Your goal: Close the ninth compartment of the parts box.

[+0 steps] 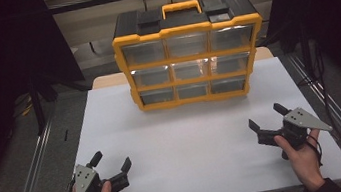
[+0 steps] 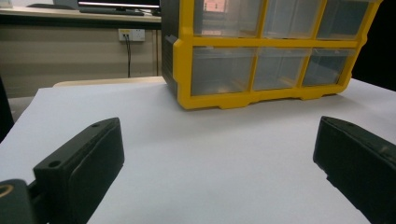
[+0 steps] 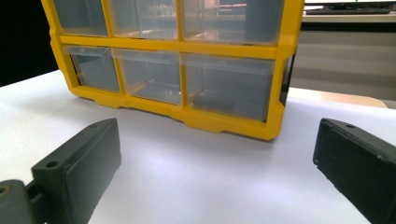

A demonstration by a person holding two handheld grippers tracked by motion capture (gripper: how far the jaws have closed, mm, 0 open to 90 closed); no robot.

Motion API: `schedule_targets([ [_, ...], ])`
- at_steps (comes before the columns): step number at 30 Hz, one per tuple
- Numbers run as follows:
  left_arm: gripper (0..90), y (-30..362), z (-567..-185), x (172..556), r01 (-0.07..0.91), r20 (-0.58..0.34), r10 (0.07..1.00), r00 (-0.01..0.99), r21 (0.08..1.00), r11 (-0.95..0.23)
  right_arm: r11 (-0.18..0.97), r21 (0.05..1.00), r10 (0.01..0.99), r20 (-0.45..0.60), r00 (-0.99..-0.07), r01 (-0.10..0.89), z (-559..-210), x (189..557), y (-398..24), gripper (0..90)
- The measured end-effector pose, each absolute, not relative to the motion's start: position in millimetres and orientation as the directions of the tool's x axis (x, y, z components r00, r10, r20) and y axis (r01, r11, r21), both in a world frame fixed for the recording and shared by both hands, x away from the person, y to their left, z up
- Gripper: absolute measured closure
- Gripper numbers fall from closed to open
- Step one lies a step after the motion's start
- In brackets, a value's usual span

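The yellow drawer organizer [image 1: 188, 53] stands at the far middle of the white tabletop [image 1: 194, 138], long side facing both claws. Left claw [image 1: 113, 166] and right claw [image 1: 266, 117] sit wide open and empty, about equally far from it, I'd say.

Drawer cabinet [image 1: 189, 53] upright at far middle of table [image 1: 199, 137], drawer fronts toward person. Left gripper [image 1: 112, 164] at near left corner, right gripper [image 1: 268, 116] at near right; both well apart from cabinet, bare tabletop between
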State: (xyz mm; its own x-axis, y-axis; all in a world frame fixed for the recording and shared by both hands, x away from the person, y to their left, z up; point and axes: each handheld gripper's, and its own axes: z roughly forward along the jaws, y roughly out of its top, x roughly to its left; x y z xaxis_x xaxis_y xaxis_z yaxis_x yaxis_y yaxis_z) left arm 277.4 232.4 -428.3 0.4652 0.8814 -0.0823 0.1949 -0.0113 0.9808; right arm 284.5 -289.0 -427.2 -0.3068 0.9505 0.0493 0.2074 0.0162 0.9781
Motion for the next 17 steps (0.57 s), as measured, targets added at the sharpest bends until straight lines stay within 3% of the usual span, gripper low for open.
schedule_targets([
  [17,1.9,234,-427,279,0.200,-0.092,0.887,0.452,0.980,0.000,0.054,0.972,0.956,0.015,-0.292,0.227,-436,269,-297,0.6],
])
